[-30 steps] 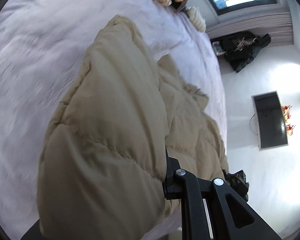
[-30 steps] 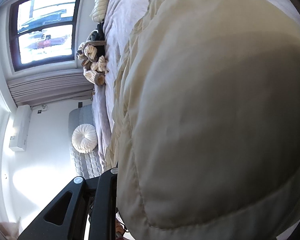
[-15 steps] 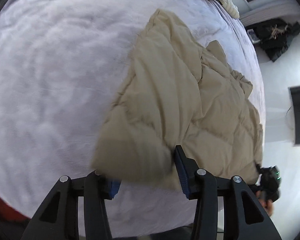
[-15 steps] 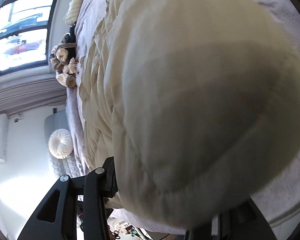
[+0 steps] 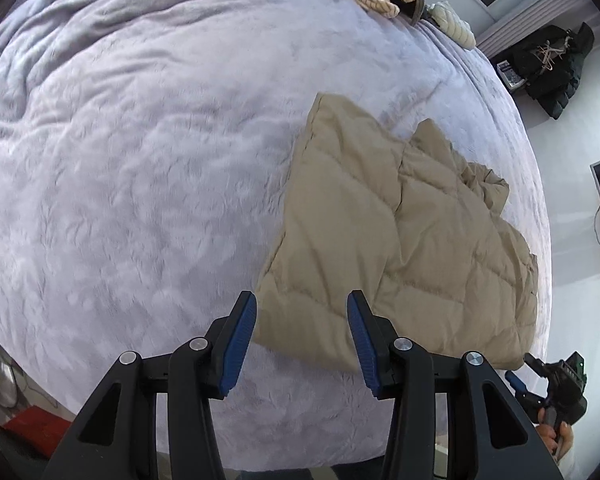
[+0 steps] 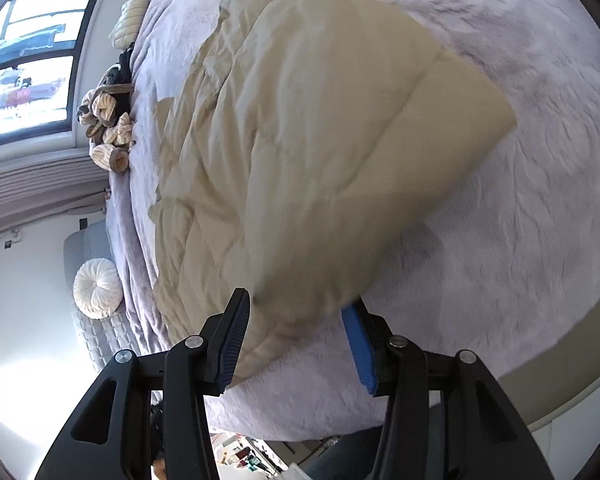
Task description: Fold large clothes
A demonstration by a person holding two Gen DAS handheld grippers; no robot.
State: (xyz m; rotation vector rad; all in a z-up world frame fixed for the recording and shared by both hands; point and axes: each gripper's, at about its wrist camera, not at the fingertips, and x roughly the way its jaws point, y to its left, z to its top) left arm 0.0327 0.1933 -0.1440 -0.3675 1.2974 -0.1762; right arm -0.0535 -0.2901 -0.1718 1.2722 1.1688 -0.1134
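Left wrist view: we find the left gripper with its jaws apart and nothing between them, held above the near edge of the beige quilted coat. The coat lies on the lilac bedspread, towards the bed's right side. One panel is already laid over the body of the garment, giving a roughly straight left edge; the far end remains rumpled and uneven. The right gripper shows at the lower right corner, off the coat's corner.

Right wrist view: we note the right gripper also with jaws spread, gripping nothing; the coat's near corner hangs just ahead of the blue pads, blurred, so we cannot tell whether it touches them. The folded flap sits on top, its edge angled outward onto the bedspread.

Assessment: we judge a first fold laid and released. Remaining work appears to be squaring the creased far section and at least one further fold to make a compact bundle.
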